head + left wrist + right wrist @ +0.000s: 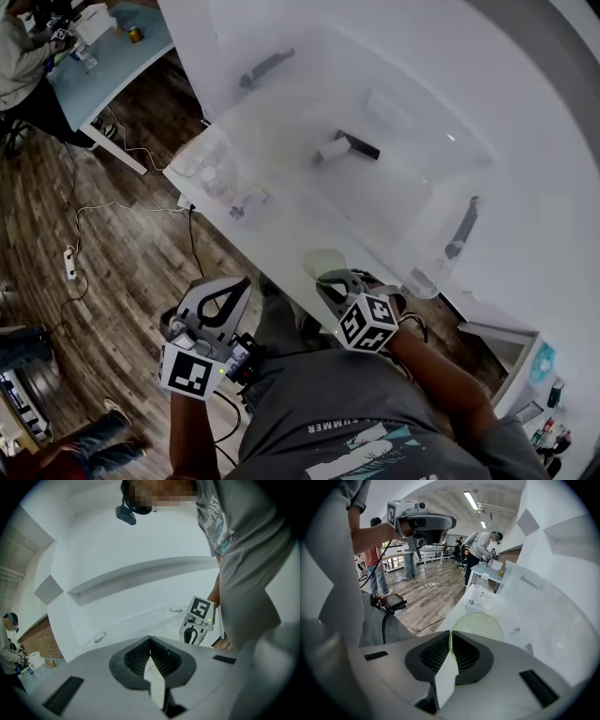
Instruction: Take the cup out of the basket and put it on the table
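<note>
Floor (112, 244): wood planks at 9 o'clock of the head view, with cables and a power strip (69, 263) lying on them.
Bench (534, 216): white, filling the head view from 12 to 4 o'clock, its near edge slanting down toward 5 o'clock.
Basket (394, 234): clear plastic, standing on the bench at about 1 o'clock. A few small dark and white items lie inside, too dim to name.
Cup (323, 262): pale green and translucent, outside the basket, at the bench's near edge, just at 7 o'clock of the basket. Whether its base rests on the bench cannot be told.
Right claw (328, 279): closed narrow on the cup's rim. In the right gripper view the thin green edge runs between the ribbed pads (464, 653), and the cup's dotted wall rises just beyond them at 1 o'clock.
Left claw (239, 286): pads (136, 658) pressed together with nothing between them. It is held off the bench over the floor at 7 o'clock, near the right claw but apart from the cup.
Background: a seated person (19, 61) at a pale blue table (122, 56) at 10 o'clock.
</note>
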A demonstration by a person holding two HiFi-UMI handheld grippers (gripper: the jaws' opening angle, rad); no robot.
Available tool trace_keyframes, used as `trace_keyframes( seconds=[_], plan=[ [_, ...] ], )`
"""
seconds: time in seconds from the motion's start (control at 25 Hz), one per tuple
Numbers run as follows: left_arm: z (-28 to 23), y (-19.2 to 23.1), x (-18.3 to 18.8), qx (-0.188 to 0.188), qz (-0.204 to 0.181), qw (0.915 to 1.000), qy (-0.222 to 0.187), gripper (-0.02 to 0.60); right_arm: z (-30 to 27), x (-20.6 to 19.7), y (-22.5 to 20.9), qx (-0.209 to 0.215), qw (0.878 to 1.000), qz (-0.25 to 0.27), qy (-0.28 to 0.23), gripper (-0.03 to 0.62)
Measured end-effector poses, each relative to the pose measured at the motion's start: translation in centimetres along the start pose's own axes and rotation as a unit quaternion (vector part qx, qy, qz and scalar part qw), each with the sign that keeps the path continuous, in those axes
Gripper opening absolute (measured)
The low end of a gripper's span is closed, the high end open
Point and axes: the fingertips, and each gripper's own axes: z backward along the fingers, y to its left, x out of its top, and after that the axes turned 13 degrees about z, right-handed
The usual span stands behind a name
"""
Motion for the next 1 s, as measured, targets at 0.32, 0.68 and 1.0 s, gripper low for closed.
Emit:
trace_keyframes(
  seconds=[0.32, 0.68, 1.0],
  plan=[
    [-0.9, 0.1, 0.0, -0.013, -0.001, 0.9999, 0.0, 0.009, -2.6, -2.3, 1.5, 0.028, 0.999, -0.012, 0.027, 0.029],
    [-0.6, 0.0, -1.0, -0.019, 0.007, 0.9998, 0.002, 0.009, -4.7, -4.6, 3.0, 0.046, 0.997, -0.02, 0.059, 0.029],
    [-0.2, 0.4, -1.6, -0.012, 0.028, 0.9995, -0.008, 0.009, -6.2, -6.3, 3.6, 0.06, 0.994, -0.023, 0.084, 0.029]
  ],
)
